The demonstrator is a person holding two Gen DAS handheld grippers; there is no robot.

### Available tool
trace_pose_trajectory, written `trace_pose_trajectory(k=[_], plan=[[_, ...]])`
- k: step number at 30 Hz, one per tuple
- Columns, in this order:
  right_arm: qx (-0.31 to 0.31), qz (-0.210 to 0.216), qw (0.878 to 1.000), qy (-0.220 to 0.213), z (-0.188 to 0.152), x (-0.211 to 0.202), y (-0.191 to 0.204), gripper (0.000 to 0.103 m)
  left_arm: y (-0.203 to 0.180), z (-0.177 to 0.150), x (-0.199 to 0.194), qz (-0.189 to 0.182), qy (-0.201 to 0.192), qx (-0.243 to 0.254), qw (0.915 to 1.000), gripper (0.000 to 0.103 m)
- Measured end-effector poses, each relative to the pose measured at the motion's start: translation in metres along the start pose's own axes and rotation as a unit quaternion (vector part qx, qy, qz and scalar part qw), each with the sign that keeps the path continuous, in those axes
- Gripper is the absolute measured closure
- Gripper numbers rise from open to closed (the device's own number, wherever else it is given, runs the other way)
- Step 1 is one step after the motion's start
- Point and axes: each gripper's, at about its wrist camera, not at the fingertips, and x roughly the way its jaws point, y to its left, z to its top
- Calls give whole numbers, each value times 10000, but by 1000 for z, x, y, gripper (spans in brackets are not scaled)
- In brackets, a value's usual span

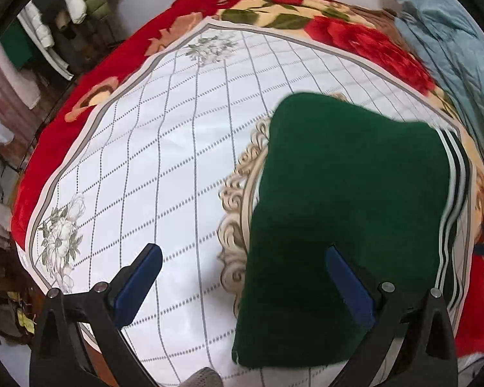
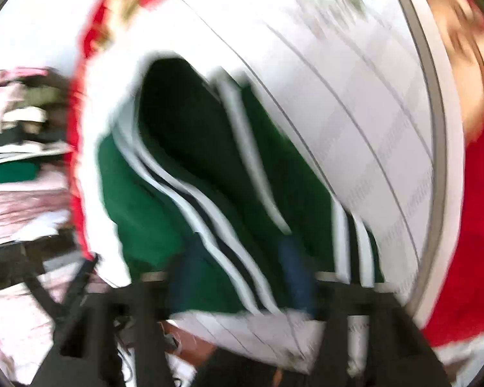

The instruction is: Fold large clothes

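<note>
A dark green garment (image 1: 338,200) with white and black side stripes (image 1: 451,213) lies folded on a white quilted sheet (image 1: 164,148). My left gripper (image 1: 242,277) hangs above it with jaws wide apart and nothing between the blue pads (image 1: 138,283). The right wrist view is heavily blurred. There the green garment (image 2: 209,167) lies bunched with its stripes (image 2: 209,213) running between the fingers. My right gripper (image 2: 238,271) stands part open over the cloth; I cannot tell whether it grips it.
A red floral blanket (image 1: 355,38) lies under the sheet and rims the bed. A light blue quilted garment (image 1: 451,48) lies at the far right. Hung and stacked clothes (image 1: 58,22) crowd the left beyond the bed edge.
</note>
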Motion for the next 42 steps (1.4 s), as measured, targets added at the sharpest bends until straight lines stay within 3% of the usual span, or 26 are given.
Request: trace_pose_trajectory(k=[1, 3, 6, 7, 8, 9, 11, 13, 14, 15, 19, 20, 22, 24, 25, 26, 27, 28, 30, 33, 35, 36, 39, 40, 41, 42], plan=[[-74, 147, 9998, -110, 11, 1, 9, 12, 3, 6, 4, -28, 23, -82, 10000, 0], [-304, 461, 9983, -191, 35, 10, 25, 12, 0, 17, 14, 79, 81, -176, 9998, 0], [-216, 792, 9965, 134, 71, 54, 41, 14, -5, 28, 19, 225, 96, -253, 9994, 0], [-140, 934, 9952, 275, 82, 64, 41, 44, -5, 32, 18, 281, 88, -256, 9992, 0], [-35, 1052, 9937, 393, 83, 80, 42, 101, -4, 35, 19, 323, 90, -250, 9991, 0], [12, 1107, 9923, 548, 82, 83, 47, 99, -8, 39, 21, 349, 88, -225, 9991, 0], [119, 1179, 9925, 302, 67, 96, 57, 100, -8, 39, 21, 388, 124, -186, 9990, 0], [558, 1497, 9872, 34, 62, 76, 54, 100, -13, 41, 25, 381, 201, -148, 9990, 0], [734, 1353, 9880, -160, 59, 66, 46, 101, -15, 41, 27, 386, 238, -119, 9989, 0], [864, 837, 9922, -339, 58, 64, 31, 101, -18, 41, 30, 402, 274, -71, 9988, 0], [1293, -601, 9896, -162, 71, 110, -18, 101, -30, 37, 47, 485, 563, 187, 9971, 0], [1255, -819, 9886, -131, 74, 118, -20, 100, -31, 36, 49, 472, 610, 230, 9968, 0], [1151, -719, 9907, -41, 78, 118, -16, 99, -32, 35, 47, 467, 572, 295, 9968, 0], [1111, -280, 9934, 82, 72, 103, -12, 90, -30, 34, 45, 462, 577, 337, 9967, 0], [1119, -187, 9935, 119, 68, 96, -17, 72, -29, 33, 45, 446, 587, 322, 9968, 0], [1142, -131, 9932, 157, 59, 83, -20, 44, -27, 33, 45, 410, 606, 279, 9969, 0], [1144, -82, 9933, 128, 48, 74, -23, 33, -26, 33, 44, 382, 619, 229, 9971, 0], [1130, -25, 9935, 101, 36, 66, -28, 27, -26, 33, 43, 368, 617, 194, 9972, 0], [1158, 222, 9927, 268, 12, 67, -37, 27, -28, 34, 39, 338, 582, 164, 9976, 0], [1284, 457, 9890, 567, -11, 86, -45, 30, -37, 37, 36, 322, 505, 261, 9979, 0], [1290, 391, 9883, 720, -25, 103, -46, 99, -43, 38, 35, 371, 467, 419, 9973, 0], [1338, 437, 9877, 682, -28, 110, -37, 99, -47, 39, 34, 419, 417, 546, 9968, 0], [1317, 29, 9913, 59, -44, 77, -31, 101, -52, 39, 33, 615, 316, 803, 9944, 0], [1420, -99, 9898, 27, -55, 69, -41, 101, -52, 40, 34, 644, 314, 826, 9940, 0], [1558, -433, 9866, 235, -62, 81, -54, 101, -52, 40, 35, 644, 334, 815, 9940, 0], [1624, -486, 9846, 422, -67, 92, -61, 101, -51, 41, 36, 607, 385, 764, 9945, 0]])
